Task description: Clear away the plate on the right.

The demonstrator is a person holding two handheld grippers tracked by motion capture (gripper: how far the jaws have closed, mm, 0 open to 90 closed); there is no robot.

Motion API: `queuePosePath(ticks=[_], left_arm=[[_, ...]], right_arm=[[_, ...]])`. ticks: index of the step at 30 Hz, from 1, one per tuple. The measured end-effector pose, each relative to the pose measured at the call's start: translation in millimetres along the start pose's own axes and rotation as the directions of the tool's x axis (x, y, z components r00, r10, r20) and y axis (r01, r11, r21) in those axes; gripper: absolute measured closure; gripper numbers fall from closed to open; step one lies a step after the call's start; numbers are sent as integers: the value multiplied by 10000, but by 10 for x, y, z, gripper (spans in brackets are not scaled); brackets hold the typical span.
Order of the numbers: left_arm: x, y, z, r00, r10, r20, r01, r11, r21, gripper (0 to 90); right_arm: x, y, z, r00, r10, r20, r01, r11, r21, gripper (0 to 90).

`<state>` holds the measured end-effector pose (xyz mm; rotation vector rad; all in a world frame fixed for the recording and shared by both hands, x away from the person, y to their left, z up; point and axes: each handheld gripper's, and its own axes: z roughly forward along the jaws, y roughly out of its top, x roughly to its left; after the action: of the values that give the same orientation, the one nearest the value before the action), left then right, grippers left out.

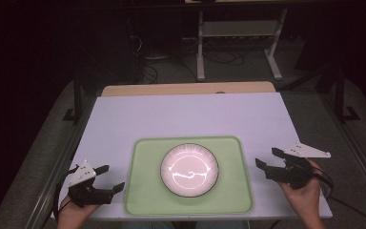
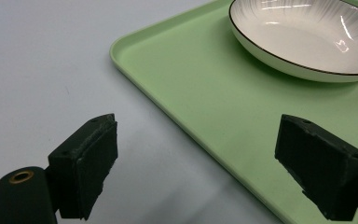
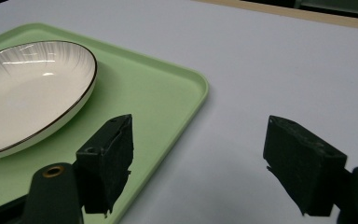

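Plate (image 1: 189,170) and tray (image 1: 143,191) sit right in front of you: the white, dark-rimmed plate rests at the middle of the pale green tray, and the tray lies on the near half of the table (image 1: 186,114), close to your edge. The plate is shallow, with fine grey streaks near its rim, and it catches bright glare from overhead.

Your left gripper (image 1: 109,178) is just off the tray's left edge, its jaws spread wide and holding nothing. In the left gripper view, one jaw is over the bare table and the other over the tray's edge, with the plate beyond them. Your right gripper (image 1: 267,158) is just off the tray's right edge, jaws likewise wide apart and empty. In the right gripper view, one jaw is above the tray's corner and the other above the table.

The table top is a smooth, pale lavender-white sheet, bare apart from the tray. A strip of light wood (image 1: 188,88) shows along its far edge. Beyond it the room is dark, with a white metal frame (image 1: 238,33) and loose cables (image 1: 147,71) on the grey floor.
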<state>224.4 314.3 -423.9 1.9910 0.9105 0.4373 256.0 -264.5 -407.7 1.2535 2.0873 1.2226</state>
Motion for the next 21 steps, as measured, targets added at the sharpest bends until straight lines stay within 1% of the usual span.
queuePosePath(ticks=[6,15,21], left_arm=[[1,0,-4,10000,5,-36,-5,10000,-8,131],[6,3,-23,9999,-21,-121,20,9999,-133,131],[9,1,-34,9999,-71,-107,69,9997,-221,131]], right_arm=[[-15,-76,-42,9999,163,15,-163,9999,-7,231],[-11,-177,-70,9999,139,56,-139,9999,64,230],[-16,-240,-98,9996,251,115,-252,9997,54,230]])
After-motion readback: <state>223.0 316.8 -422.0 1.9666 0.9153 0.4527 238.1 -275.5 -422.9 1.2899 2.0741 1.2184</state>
